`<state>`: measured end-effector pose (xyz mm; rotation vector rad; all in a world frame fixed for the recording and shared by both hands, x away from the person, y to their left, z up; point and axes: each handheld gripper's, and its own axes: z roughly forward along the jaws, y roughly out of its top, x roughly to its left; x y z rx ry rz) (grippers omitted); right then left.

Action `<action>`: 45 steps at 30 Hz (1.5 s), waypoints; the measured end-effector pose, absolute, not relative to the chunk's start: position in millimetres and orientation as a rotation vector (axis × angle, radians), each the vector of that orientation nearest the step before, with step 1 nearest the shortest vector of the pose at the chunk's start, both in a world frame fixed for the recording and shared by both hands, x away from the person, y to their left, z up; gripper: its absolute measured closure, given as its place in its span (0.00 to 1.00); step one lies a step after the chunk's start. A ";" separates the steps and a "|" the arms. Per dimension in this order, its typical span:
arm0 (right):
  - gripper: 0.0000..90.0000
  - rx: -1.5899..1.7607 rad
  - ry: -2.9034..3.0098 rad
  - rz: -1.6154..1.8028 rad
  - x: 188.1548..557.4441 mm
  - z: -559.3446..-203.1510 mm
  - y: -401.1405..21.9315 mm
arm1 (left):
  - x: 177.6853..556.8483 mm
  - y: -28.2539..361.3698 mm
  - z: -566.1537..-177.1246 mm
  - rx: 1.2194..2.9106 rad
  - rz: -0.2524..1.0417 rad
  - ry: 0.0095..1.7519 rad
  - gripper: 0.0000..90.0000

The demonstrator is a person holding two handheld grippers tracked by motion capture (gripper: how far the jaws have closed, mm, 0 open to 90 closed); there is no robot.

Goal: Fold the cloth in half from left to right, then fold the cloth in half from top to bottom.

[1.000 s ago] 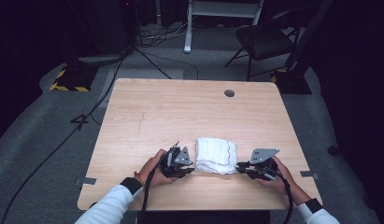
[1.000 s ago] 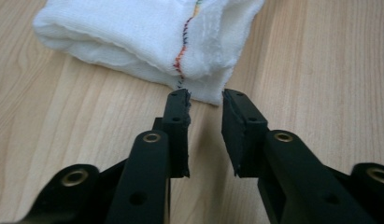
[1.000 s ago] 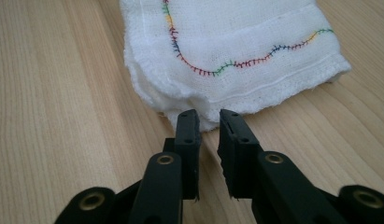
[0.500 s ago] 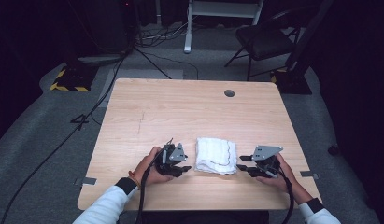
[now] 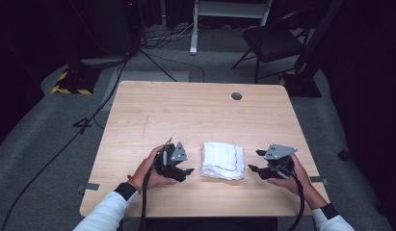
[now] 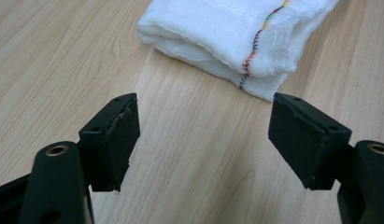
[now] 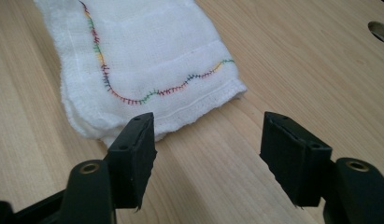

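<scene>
I see cloth: white, with rainbow-coloured stitching along its edge | table: light wood grain | my grippers' jaws: black | sleeves: white, black cuffs | floor: grey | far left marking: yellow-black stripes

Folded white cloth lies on table near front edge, betw. left gripper and right gripper. Both w/ jaws just opening, nothing between them, apart from cloth. Black chair behind table.
</scene>
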<state>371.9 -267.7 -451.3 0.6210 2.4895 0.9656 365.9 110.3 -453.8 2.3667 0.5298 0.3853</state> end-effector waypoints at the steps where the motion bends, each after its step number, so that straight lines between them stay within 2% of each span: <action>1: 0.39 0.620 2.486 0.956 372.0 -451.1 -267.6 | 366.1 111.6 -453.1 2.368 0.397 0.536 0.27; 11: 0.36 0.627 2.470 0.906 370.6 -449.3 -272.0 | 363.0 126.5 -452.0 2.397 0.483 0.575 0.26; 26: 0.34 0.692 2.413 0.830 364.1 -451.8 -300.8 | 348.4 150.0 -455.3 2.422 0.621 0.621 0.23; 45: 0.31 0.903 2.345 0.816 349.9 -465.8 -356.2 | 336.2 183.2 -471.5 2.385 0.619 0.733 0.19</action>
